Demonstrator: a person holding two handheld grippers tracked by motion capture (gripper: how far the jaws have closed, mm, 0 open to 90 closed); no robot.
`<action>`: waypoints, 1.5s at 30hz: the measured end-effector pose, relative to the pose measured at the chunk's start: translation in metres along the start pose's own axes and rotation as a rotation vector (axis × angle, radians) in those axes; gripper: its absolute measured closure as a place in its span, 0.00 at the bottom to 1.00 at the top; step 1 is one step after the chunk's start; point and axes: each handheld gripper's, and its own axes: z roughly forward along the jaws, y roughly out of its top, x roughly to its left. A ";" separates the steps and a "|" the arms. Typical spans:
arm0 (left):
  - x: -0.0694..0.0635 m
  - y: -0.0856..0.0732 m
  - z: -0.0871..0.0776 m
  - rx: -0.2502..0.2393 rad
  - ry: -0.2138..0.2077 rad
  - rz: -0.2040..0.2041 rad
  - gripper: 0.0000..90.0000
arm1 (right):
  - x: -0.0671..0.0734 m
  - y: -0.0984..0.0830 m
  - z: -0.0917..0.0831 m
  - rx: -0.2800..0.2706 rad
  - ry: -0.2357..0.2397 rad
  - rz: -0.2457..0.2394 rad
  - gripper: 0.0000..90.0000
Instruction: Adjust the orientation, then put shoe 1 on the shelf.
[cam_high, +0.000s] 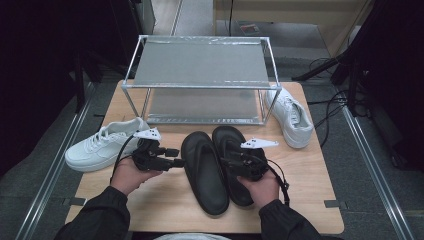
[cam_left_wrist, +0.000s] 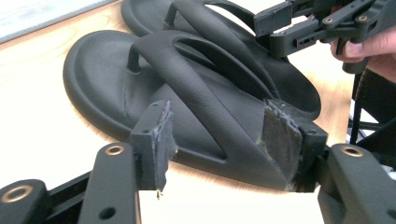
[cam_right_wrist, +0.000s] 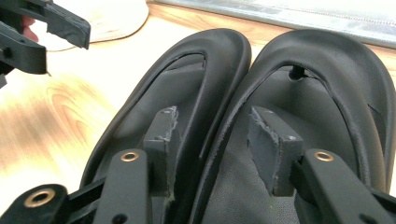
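Note:
Two black flip-flops lie side by side on the wooden table (cam_high: 165, 200). The left flip-flop (cam_high: 202, 170) (cam_left_wrist: 102, 79) (cam_right_wrist: 187, 79) touches the right flip-flop (cam_high: 227, 137) (cam_left_wrist: 289, 88) (cam_right_wrist: 317, 93) along their inner edges. My left gripper (cam_high: 175, 157) (cam_left_wrist: 219, 126) is at the left sandal's outer side, open, with the strap running between its pads and untouched by them. My right gripper (cam_high: 232, 155) (cam_right_wrist: 212, 126) hovers low over the right sandal, open, with its jaws on either side of that sandal's inner strap.
One white sneaker (cam_high: 102, 145) sits at the table's left edge, another white sneaker (cam_high: 292, 117) at the right rear. A two-tier metal shoe rack (cam_high: 200, 65) stands across the back of the table. Bare wood lies in front of the sandals.

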 end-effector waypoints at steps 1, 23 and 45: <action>0.001 0.000 -0.001 0.006 0.004 0.005 0.47 | 0.001 -0.001 0.000 -0.001 -0.008 0.004 0.59; 0.009 -0.003 -0.008 -0.018 0.040 -0.013 0.42 | 0.016 -0.012 0.045 0.034 -0.096 0.014 0.50; 0.010 -0.008 -0.025 -0.074 0.094 -0.026 0.55 | 0.021 -0.015 0.047 0.029 -0.177 0.037 0.76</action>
